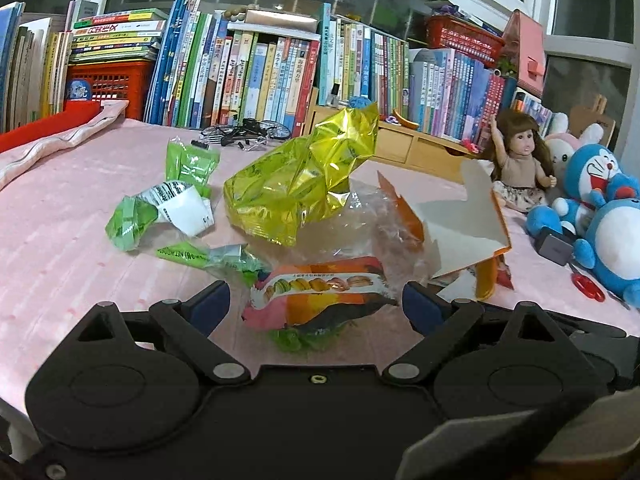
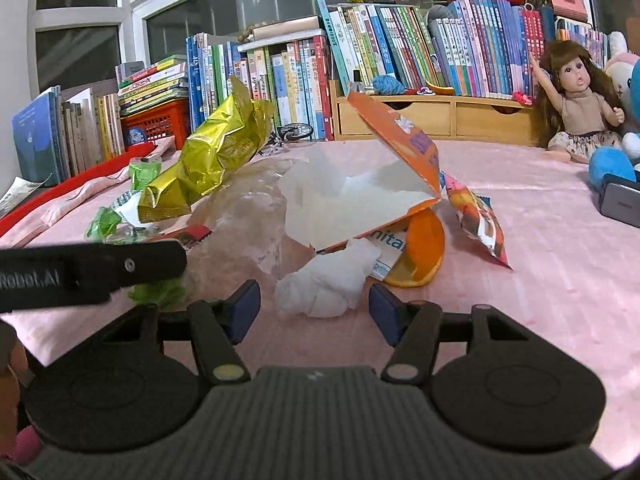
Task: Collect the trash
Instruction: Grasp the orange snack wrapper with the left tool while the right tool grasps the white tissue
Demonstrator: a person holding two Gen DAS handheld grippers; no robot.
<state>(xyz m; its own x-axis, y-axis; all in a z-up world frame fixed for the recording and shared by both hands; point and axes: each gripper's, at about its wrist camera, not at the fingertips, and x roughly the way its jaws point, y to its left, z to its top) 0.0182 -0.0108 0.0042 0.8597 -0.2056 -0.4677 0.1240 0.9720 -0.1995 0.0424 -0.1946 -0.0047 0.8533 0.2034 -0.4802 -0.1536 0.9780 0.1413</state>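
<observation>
Two grippers face a heap of trash on a pink-covered table (image 1: 60,240). The left gripper (image 1: 316,304) has its jaws wide, pads clear of everything, with an orange snack wrapper (image 1: 320,300) printed with macarons lying between them on the near side of the heap. Beyond it sit a crumpled yellow foil bag (image 1: 304,176), green wrappers (image 1: 160,204) to the left, a clear plastic sheet (image 1: 360,216) and a torn orange carton (image 1: 468,228) to the right.

The right gripper (image 2: 314,308) has its jaws open around a wad of white tissue (image 2: 328,284), which lies between the pads; whether either pad touches it is hard to tell. Just past the tissue stands the same torn carton, and to its right a small orange snack packet (image 2: 476,220). The left gripper's black finger enters this view from the left.

Far off, books (image 1: 260,76) line the table's back edge, with a doll (image 1: 520,160) and blue plush toys (image 1: 600,208) at the right.
</observation>
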